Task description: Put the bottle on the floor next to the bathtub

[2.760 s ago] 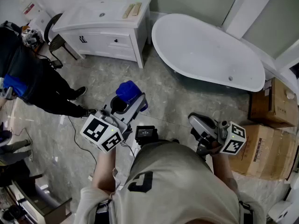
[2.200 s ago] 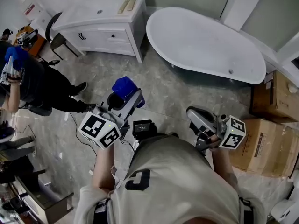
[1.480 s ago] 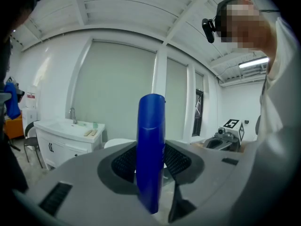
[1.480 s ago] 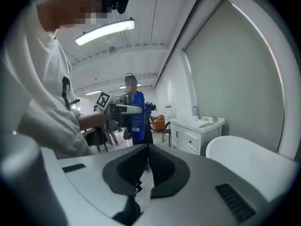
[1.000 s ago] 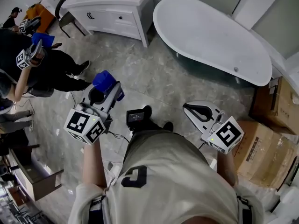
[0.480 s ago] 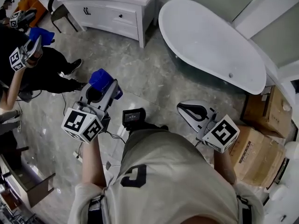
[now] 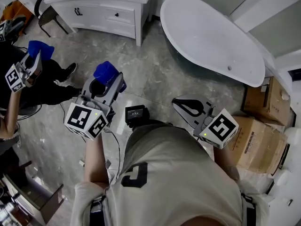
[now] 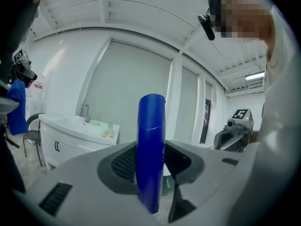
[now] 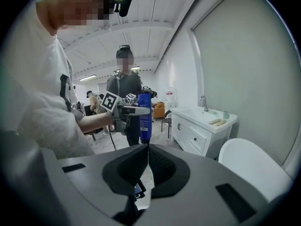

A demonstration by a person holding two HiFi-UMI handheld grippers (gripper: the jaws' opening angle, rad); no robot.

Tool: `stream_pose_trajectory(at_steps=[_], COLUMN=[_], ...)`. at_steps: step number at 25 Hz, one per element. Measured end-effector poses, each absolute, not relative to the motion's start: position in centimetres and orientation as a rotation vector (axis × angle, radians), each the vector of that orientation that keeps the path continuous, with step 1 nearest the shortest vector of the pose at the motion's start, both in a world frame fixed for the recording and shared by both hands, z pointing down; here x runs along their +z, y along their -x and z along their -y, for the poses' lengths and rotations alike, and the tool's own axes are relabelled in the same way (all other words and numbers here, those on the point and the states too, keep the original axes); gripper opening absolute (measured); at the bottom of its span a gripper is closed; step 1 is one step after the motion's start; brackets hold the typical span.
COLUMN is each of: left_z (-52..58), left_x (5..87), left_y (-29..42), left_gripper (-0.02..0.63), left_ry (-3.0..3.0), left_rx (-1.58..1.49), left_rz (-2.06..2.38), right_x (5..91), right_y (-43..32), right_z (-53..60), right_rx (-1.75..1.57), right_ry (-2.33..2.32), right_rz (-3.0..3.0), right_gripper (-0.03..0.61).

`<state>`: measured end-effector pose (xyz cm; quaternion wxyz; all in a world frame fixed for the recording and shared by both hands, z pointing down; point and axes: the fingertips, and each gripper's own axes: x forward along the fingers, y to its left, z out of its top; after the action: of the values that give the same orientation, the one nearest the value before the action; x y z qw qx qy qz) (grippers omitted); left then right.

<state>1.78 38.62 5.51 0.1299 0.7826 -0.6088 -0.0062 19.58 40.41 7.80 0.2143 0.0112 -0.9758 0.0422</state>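
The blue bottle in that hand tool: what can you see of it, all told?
The blue bottle is tall, slim and glossy, plastic by its look, one deep blue, with a faint seam under its flat top where a cap seems to begin. A small pale label shows on its side, too small to read. It stands upright, pinched between the jaws of the left tool, in the air above the marbled floor, short of the bathtub. Nothing else touches it.
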Motion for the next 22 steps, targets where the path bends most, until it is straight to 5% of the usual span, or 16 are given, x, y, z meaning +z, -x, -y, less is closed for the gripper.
stream_pose_trajectory(at_steps=[22], left_z=[-34.9], left_x=[5.6], left_y=[1.9], left_gripper=[0.205], left_ry=[-2.305], left_rx=[-0.04], left_rz=[1.722], right_x=[7.5], right_y=[-12.8], right_z=[-37.1], right_rx=[0.129], right_ry=[0.023], right_rz=[2.725], right_gripper=[0.028])
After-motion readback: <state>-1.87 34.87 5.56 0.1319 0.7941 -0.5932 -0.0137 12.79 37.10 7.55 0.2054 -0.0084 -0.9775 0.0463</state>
